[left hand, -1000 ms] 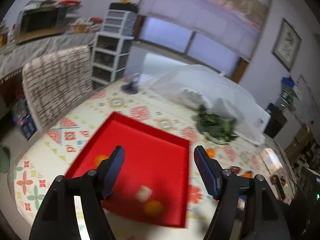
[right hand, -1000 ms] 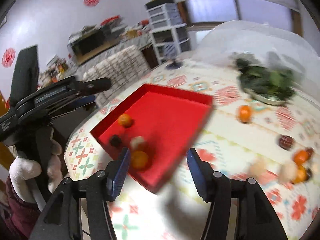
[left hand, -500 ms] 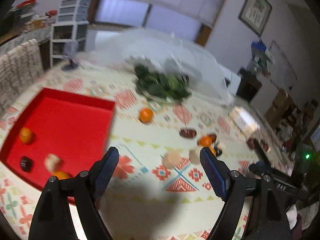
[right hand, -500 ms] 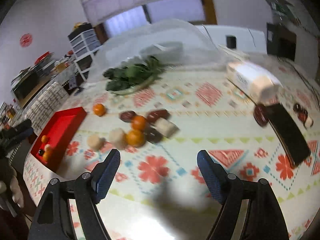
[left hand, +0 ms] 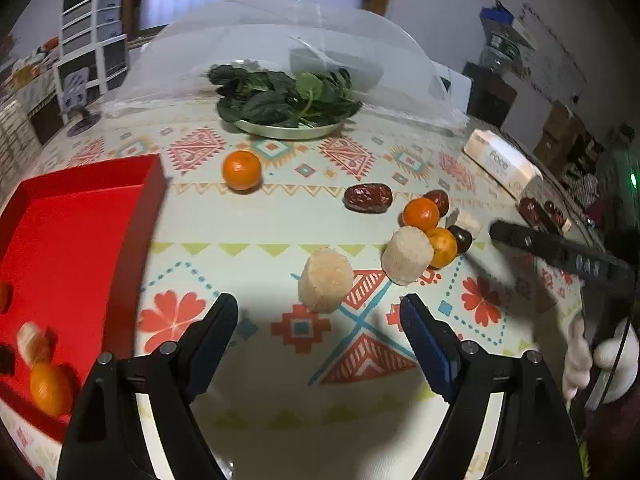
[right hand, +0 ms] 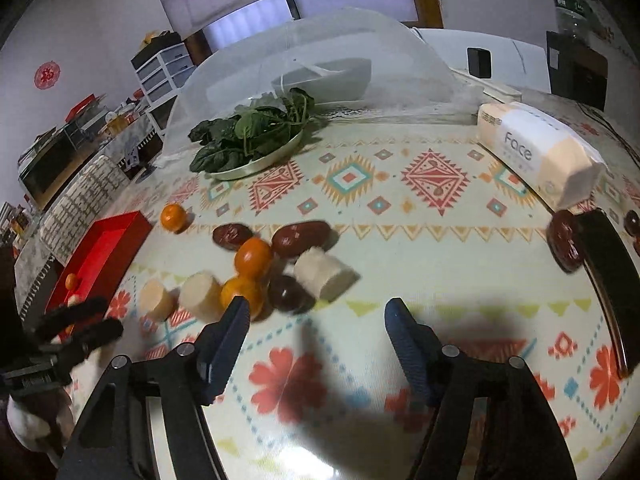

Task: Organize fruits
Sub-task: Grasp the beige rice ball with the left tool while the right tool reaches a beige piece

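Observation:
A red tray point(left hand: 80, 232) at the left holds an orange point(left hand: 48, 388) and a few small pieces. On the patterned tablecloth lie a lone orange point(left hand: 241, 170), a red date point(left hand: 368, 198), two pale round chunks point(left hand: 325, 280) and a cluster of oranges point(left hand: 420, 214) and dark fruits. My left gripper point(left hand: 320, 330) is open and empty just before the nearer pale chunk. My right gripper point(right hand: 316, 330) is open and empty just before the cluster point(right hand: 252, 258). The tray also shows in the right wrist view point(right hand: 100, 252).
A metal plate of leafy greens point(left hand: 280, 100) sits under a clear mesh food cover point(left hand: 288, 52) at the back. A tissue pack point(right hand: 536, 152) lies at the right, with a black phone point(right hand: 612, 272) and more dates point(right hand: 564, 240) beside it.
Both grippers have swung away from the red tray to the right, toward the loose fruit on the cloth. Both stayed open.

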`<state>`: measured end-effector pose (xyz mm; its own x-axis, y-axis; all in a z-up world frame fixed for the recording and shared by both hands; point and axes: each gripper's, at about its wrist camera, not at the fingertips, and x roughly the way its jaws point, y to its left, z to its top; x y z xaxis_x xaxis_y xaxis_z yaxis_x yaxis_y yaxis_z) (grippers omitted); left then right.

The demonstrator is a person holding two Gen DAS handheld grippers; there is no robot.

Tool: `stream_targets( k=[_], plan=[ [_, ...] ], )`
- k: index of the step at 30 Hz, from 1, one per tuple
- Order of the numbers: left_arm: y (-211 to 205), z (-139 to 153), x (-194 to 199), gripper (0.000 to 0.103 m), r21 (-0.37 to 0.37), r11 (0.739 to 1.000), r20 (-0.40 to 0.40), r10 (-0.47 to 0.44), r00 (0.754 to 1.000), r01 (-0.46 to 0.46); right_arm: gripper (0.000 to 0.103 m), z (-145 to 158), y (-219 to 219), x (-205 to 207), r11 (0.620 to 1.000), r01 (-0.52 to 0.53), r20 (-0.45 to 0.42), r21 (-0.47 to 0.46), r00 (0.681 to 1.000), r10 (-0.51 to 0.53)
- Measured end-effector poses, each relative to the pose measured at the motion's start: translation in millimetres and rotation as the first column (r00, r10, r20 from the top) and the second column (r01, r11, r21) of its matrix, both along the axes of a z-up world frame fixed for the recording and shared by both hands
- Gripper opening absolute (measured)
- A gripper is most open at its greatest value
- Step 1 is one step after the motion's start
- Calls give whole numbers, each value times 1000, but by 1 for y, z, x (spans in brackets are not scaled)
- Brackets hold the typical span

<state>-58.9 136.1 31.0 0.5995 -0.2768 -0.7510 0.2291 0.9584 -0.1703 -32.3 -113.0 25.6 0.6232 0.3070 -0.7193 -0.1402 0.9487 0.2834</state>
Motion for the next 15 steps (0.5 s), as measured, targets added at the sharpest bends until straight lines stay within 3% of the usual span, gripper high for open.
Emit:
stream_targets(
  k=[9,14,15],
  plan=[
    [-11,-14,27,73,16,1000,-28,-3,1000,4,72,-21,6,36,999,-30,-67,31,997,32],
    [-25,-20,32,34,88,996,-33,-11,999,13,64,-23,10,38,998,-43,-68,35,997,45],
    [-28,-20,32,34,99,995,-28,-13,1000,16,61,-23,10,38,998,-47,-69,39,996,49]
  ],
)
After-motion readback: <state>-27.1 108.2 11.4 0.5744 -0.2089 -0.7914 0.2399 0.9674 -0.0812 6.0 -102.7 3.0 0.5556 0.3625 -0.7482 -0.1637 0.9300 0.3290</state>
